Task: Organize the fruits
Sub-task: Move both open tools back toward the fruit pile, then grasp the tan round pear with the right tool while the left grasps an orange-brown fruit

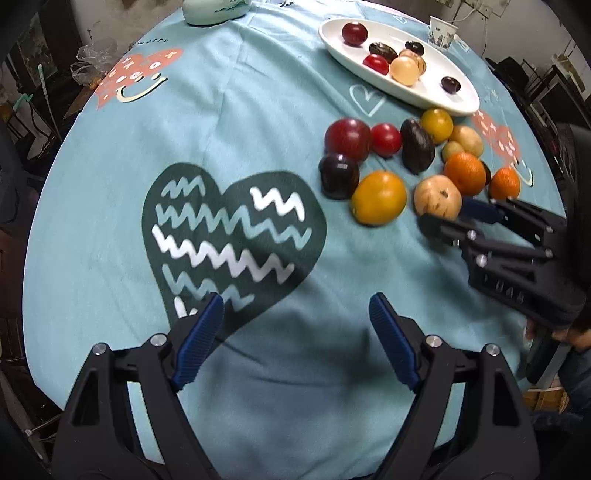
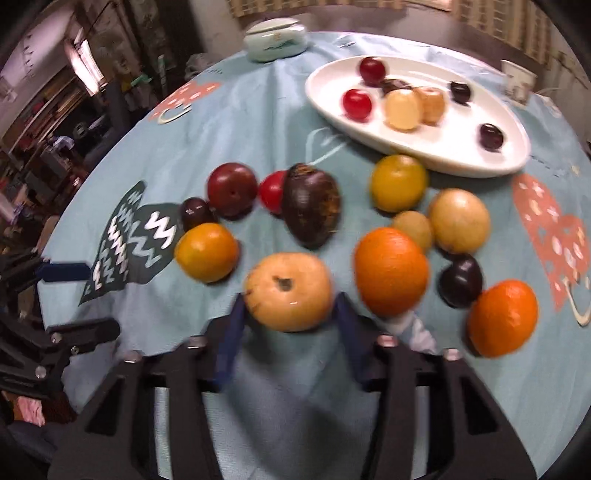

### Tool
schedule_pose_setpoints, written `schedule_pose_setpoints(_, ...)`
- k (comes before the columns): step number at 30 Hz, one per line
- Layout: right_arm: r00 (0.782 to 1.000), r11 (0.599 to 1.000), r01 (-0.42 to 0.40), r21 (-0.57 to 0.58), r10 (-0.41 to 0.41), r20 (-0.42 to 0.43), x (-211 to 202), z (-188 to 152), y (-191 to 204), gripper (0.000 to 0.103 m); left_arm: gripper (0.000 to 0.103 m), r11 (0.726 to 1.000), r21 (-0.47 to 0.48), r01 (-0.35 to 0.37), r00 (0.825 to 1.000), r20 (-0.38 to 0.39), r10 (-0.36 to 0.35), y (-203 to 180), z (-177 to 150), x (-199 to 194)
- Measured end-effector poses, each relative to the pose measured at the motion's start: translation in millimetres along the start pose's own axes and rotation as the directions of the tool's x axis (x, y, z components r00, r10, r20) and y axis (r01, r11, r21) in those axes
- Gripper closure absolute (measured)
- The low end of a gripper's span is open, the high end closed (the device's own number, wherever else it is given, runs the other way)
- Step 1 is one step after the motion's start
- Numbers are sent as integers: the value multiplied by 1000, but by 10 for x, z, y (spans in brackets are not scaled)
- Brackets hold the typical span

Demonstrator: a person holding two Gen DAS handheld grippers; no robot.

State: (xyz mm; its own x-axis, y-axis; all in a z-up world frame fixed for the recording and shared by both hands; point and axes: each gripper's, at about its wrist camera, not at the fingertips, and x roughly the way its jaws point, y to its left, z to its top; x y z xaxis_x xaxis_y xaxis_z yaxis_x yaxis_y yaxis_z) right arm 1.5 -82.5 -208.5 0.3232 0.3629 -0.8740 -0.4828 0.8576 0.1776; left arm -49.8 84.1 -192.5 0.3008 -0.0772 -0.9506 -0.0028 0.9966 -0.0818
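Note:
Several loose fruits lie on the blue tablecloth [image 1: 258,122]: a tan pear-like fruit [image 2: 290,291], oranges [image 2: 391,271], a yellow-orange fruit [image 2: 207,251], dark plums and red ones. A white oval plate [image 2: 436,147] behind them holds several small fruits; it also shows in the left wrist view [image 1: 406,92]. My right gripper [image 2: 290,317] is open with its blue pads on either side of the tan fruit [image 1: 437,195], close to it. My left gripper [image 1: 295,314] is open and empty over the dark heart print, left of the fruit pile.
A pale green lidded dish [image 2: 275,38] stands at the table's far edge. A paper cup [image 1: 441,31] stands behind the plate. The table edge curves round to the left and right, with clutter beyond.

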Motion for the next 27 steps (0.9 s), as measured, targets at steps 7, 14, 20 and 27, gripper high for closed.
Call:
schedule_pose_setpoints(7,999,999,-34,41,33,29,-365,-116,-185,57,20,1000,-6,26,999,26,-26,-399,474,187)
schedule_pose_setpoints(14,999,997,-26,79,22,49,-579,-282,-311,57,50,997,-70,36,998,-43,-39,-498,660,463)
schedule_pose_setpoints(20,999,997,-37,65,35,38,-560,-378,-274,57,62,999,-19,30,999,-35,-31,-496,493,265)
schedule_pose_setpoints(27,999,999,-51,13,51,3,-505,-561,-142,57,62,996,91,-18,998,-56,23,-460,10,134)
